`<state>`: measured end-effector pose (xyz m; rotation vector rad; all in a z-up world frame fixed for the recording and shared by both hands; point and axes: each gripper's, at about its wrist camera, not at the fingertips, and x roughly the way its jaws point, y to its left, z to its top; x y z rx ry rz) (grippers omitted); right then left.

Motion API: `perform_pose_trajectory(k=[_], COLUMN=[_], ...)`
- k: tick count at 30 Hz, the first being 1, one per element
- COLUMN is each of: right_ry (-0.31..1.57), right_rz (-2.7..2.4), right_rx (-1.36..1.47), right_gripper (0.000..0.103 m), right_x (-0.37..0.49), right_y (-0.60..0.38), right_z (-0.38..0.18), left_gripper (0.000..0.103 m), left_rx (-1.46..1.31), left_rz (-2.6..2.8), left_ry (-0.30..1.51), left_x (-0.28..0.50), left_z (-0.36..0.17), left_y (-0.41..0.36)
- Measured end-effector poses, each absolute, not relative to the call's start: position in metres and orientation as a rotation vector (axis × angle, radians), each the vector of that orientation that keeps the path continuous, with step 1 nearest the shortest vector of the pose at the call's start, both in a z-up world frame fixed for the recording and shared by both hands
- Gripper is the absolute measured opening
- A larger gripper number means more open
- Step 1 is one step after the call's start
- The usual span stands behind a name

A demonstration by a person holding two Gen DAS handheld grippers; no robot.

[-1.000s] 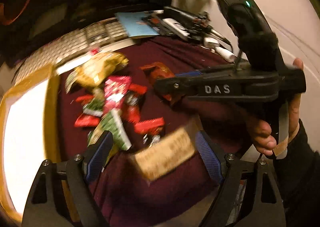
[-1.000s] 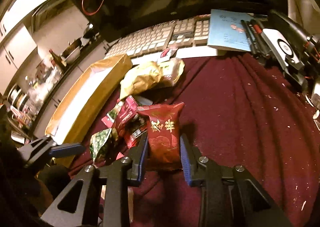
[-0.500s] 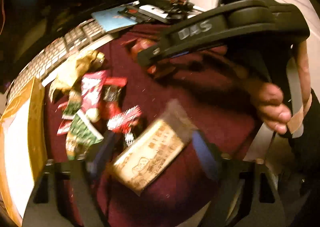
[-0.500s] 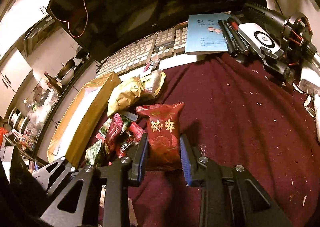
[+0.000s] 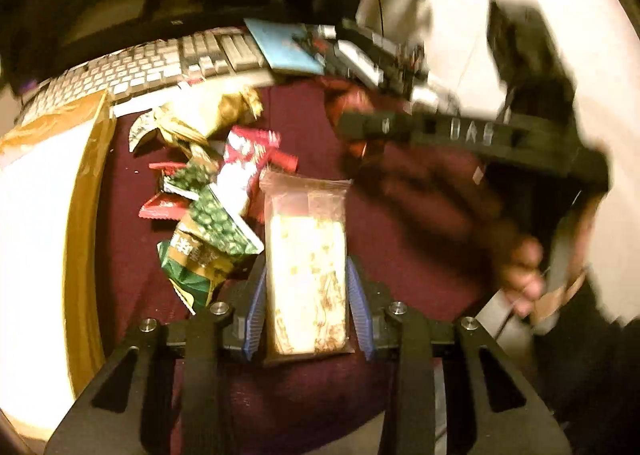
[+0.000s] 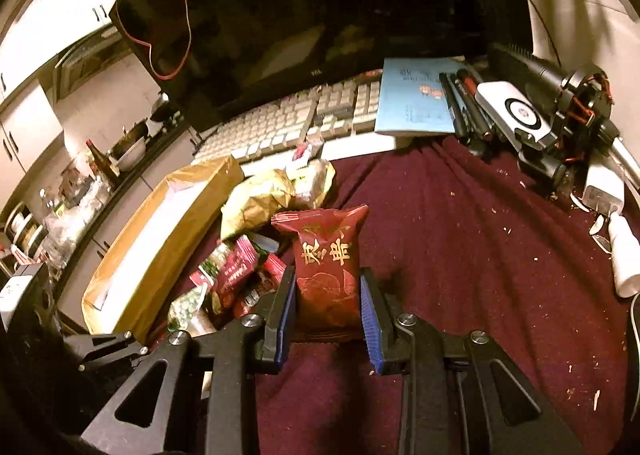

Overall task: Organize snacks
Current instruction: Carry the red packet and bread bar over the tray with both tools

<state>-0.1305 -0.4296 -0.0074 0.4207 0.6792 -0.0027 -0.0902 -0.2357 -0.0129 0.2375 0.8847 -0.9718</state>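
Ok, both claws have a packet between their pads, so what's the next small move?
Probably lift the left claw slightly: its jaws have just been closing around the pale clear-wrapped snack bar, and the open cardboard box sits just beyond the pile.

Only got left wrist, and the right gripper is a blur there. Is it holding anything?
Observer: Yes. In the right wrist view the right gripper is shut on a dark red packet with gold characters, standing upright between the fingers.
Operator: Is it at the box?
Observer: No. The yellow box lies off to the left in that view, with the snack pile between it and the packet.
Operator: What's on the other side?
Observer: Maroon cloth scattered with crumbs, then a white bottle lying at the cloth's right edge.
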Motion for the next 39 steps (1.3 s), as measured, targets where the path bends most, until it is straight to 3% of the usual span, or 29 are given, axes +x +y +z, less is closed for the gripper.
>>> perform_pose_trajectory(k=[5,16,28,39], right_ry=[0.631,0.599,0.77,0.844], right_rz=[0.031,0.164,0.365,0.333], right_rx=[0.477,0.442,0.27,0.165], right_gripper=[0.03,0.03,0.03,0.03], right_x=[-0.131,-0.102,-0.024,-0.001], right_y=[-0.418,-0.338,-0.213,-0.17], right_z=[0.006,0.05,0.034,0.011], left_gripper=[0.035,0.035,0.035,0.035], left_rx=[-0.032,-0.294,-0.372,-0.352], left_rz=[-0.936,-0.66,-0.259,-0.179], left_ry=[0.879,0.781,0.738,0.805], left_x=[-0.073,-0.043,0.002,0.028], left_z=[0.01,0.039,0.025,0.001], left_y=[-0.198,-0.107,-0.008,-0.01])
